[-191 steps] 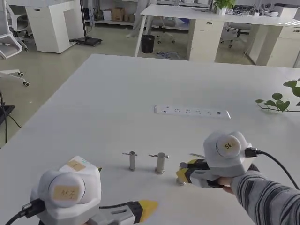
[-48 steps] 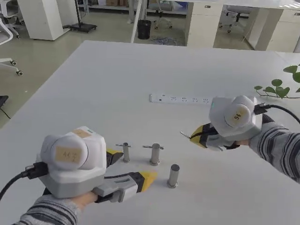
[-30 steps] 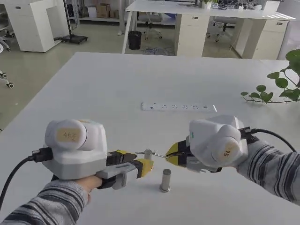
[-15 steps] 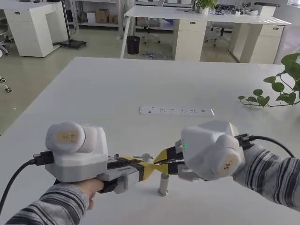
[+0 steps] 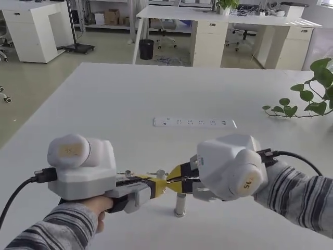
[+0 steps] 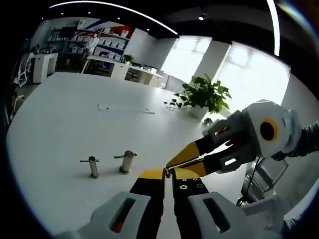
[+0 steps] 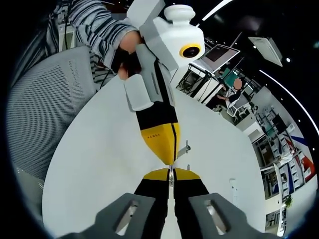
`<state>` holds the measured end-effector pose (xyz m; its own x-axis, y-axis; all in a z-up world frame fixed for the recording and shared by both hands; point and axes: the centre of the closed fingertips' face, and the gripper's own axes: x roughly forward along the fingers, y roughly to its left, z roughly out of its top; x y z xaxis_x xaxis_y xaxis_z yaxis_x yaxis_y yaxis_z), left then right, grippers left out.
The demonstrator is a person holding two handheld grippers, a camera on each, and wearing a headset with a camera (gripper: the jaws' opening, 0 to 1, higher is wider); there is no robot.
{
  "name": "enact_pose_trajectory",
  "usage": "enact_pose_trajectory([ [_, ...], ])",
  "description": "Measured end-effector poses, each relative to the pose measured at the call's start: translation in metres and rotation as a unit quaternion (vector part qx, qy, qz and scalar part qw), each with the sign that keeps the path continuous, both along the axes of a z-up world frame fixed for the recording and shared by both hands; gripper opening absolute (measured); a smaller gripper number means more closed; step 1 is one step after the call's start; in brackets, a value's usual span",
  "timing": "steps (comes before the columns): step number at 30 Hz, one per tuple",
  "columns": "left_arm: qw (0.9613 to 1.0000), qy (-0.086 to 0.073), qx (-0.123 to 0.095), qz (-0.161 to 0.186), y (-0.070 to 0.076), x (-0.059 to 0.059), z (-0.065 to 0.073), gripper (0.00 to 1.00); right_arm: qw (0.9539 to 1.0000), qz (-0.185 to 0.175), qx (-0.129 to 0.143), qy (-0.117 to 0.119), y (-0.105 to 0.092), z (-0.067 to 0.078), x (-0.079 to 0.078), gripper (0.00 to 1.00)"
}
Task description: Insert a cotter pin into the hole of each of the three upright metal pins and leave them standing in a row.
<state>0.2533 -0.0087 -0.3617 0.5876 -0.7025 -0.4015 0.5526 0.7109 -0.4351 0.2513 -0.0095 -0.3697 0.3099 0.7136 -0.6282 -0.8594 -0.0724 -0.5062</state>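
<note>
A thin cotter pin [image 7: 171,172], up in the air over the near part of the desk [image 5: 130,94], pinched between the yellow tips of the right tongs [image 7: 171,175]. Tip to tip with those, the left tongs [image 6: 168,174]: pressed together with barely a slit between, yellow points touching the free end of the cotter pin. Cannot tell about an actual grip on it there. In the head view, both tongs roughly level and nose to nose, one reaching in from each side. Left hand [image 5: 100,207] wrapped round the grip under its white housing, striped sleeve [image 5: 291,192] behind the right housing.

Just below the meeting point, toward the near edge of the desk: third metal pin [image 5: 180,204], upright, plain-topped, apart from both tongs.

Beyond the tips, in the left gripper view, two more uprights side by side: first fitted pin [image 6: 93,167] and second fitted pin [image 6: 127,161], the latter nearer the tongs, each with a cotter pin crosswise through its top. Both standing free on the desk, near each other but not touching.

Farther on, about midway toward the far edge: white power strip [image 5: 193,123], lying flat, well apart from the pins. At the right edge of the desk: leafy green plant [image 5: 307,88]. In the right gripper view, beside the desk edge: grey mesh chair [image 7: 45,109].
</note>
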Motion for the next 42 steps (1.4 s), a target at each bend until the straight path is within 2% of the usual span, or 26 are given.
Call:
enact_pose_trajectory([
  [7,0.9999,0.006,-0.011,0.003,0.000,0.000,-0.001,0.00,1.0000,-0.002,-0.002,0.000,-0.001,0.000,0.000,0.00],
  [9,0.9997,-0.018,0.007,-0.011,0.000,0.000,-0.001,0.00,1.0000,-0.006,0.001,0.003,-0.001,-0.001,0.000,0.00],
  [10,0.9986,-0.043,0.022,-0.019,0.000,0.001,0.001,0.00,0.9999,-0.011,0.004,0.003,-0.001,0.000,0.000,0.00],
  [11,0.9983,-0.048,0.026,-0.020,-0.001,0.001,0.001,0.00,0.9999,-0.015,0.007,0.005,-0.001,0.000,0.001,0.00],
  [12,0.9983,-0.047,0.028,-0.021,-0.002,0.000,0.001,0.00,0.9996,-0.023,0.011,0.015,-0.001,0.000,0.002,0.00],
  [14,0.9968,-0.061,0.041,-0.032,-0.002,-0.001,0.000,0.00,0.9988,-0.032,0.018,0.031,-0.002,-0.001,0.002,0.00],
  [15,0.9967,-0.061,0.042,-0.033,-0.002,-0.001,0.000,0.00,0.9982,-0.038,0.022,0.041,-0.003,-0.003,0.002,0.00],
  [16,0.9966,-0.060,0.043,-0.036,-0.002,-0.001,-0.001,0.00,0.9971,-0.048,0.023,0.054,-0.004,-0.005,0.002,0.00],
  [18,0.9954,-0.070,0.049,-0.045,-0.002,-0.003,-0.001,0.00,0.9933,-0.071,0.041,0.081,-0.006,-0.006,0.004,0.00],
  [19,0.9941,-0.076,0.055,-0.055,-0.002,-0.004,-0.002,0.00,0.9900,-0.078,0.055,0.104,-0.006,-0.006,0.003,0.00],
  [23,0.9882,-0.096,0.093,-0.075,0.003,-0.005,-0.008,0.00,0.9775,-0.104,0.088,0.161,-0.010,-0.007,0.002,0.07],
  [26,0.9809,-0.106,0.127,-0.101,0.008,-0.010,-0.020,0.00,0.9669,-0.119,0.093,0.206,-0.015,-0.014,0.000,0.08],
  [28,0.9740,-0.125,0.145,-0.121,0.009,-0.013,-0.023,0.00,0.9581,-0.123,0.104,0.237,-0.016,-0.016,-0.004,0.08],
  [29,0.9729,-0.127,0.146,-0.126,0.009,-0.015,-0.024,0.00,0.9548,-0.123,0.107,0.248,-0.016,-0.017,-0.006,0.08],
  [30,0.9698,-0.135,0.149,-0.138,0.009,-0.018,-0.023,0.00,0.9507,-0.127,0.110,0.261,-0.016,-0.018,-0.008,0.08],
  [31,0.9691,-0.137,0.148,-0.142,0.008,-0.019,-0.023,0.00,0.9477,-0.129,0.114,0.269,-0.016,-0.019,-0.009,0.08],
  [32,0.9669,-0.139,0.149,-0.154,0.008,-0.024,-0.024,0.00,0.9421,-0.119,0.117,0.291,-0.015,-0.019,-0.015,0.07],
  [33,0.9647,-0.143,0.152,-0.161,0.008,-0.026,-0.023,0.00,0.9360,-0.127,0.123,0.304,-0.015,-0.020,-0.016,0.08],
  [34,0.9632,-0.146,0.149,-0.169,0.007,-0.029,-0.022,0.00,0.9364,-0.121,0.123,0.306,-0.016,-0.021,-0.017,0.09],
  [36,0.9608,-0.150,0.142,-0.184,0.006,-0.034,-0.021,0.00,0.9305,-0.116,0.127,0.324,-0.016,-0.023,-0.022,0.10],
  [37,0.9602,-0.150,0.139,-0.191,0.006,-0.037,-0.021,0.00,0.9302,-0.112,0.126,0.326,-0.016,-0.025,-0.024,0.10],
  [38,0.9595,-0.150,0.139,-0.194,0.006,-0.038,-0.021,0.00,0.9273,-0.107,0.125,0.336,-0.015,-0.026,-0.028,0.10],
  [39,0.9570,-0.152,0.140,-0.203,0.006,-0.041,-0.022,0.00,0.9234,-0.109,0.126,0.346,-0.015,-0.027,-0.030,0.10],
  [40,0.9552,-0.154,0.141,-0.210,0.006,-0.043,-0.022,0.00,0.9228,-0.108,0.127,0.347,-0.015,-0.028,-0.031,0.10],
  [42,0.9538,-0.154,0.138,-0.218,0.004,-0.047,-0.021,0.00,0.9161,-0.098,0.129,0.367,-0.014,-0.027,-0.039,0.10],
])
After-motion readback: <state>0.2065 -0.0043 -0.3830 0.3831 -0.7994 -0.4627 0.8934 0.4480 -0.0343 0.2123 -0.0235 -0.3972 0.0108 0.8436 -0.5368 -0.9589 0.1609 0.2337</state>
